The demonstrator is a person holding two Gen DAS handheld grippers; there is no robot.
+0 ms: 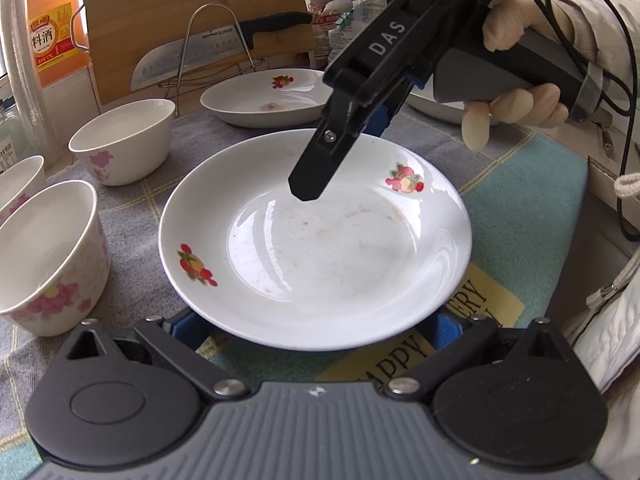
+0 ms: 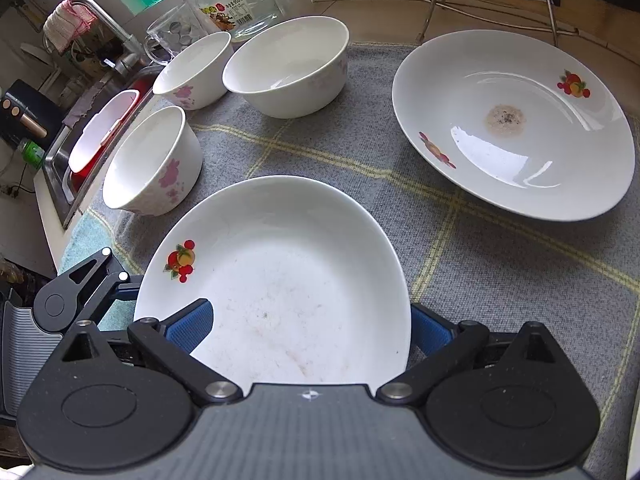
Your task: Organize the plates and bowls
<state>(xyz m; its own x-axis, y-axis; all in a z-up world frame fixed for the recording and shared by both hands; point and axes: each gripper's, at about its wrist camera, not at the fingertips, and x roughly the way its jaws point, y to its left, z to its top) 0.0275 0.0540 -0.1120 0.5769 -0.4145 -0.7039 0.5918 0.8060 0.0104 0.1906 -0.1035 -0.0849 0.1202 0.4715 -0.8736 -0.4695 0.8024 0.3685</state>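
Plate [image 1: 316,240] level between both grippers

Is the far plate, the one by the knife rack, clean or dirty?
Dirty: the far plate has a brownish speckled stain at its centre, seen in both views.

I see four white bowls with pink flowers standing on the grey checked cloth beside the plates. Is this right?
Not quite: there are three white bowls with pink flowers, not four. The right wrist view shows all three standing on the grey checked cloth, beside the white plate with fruit print and the second white plate with a brown stain.
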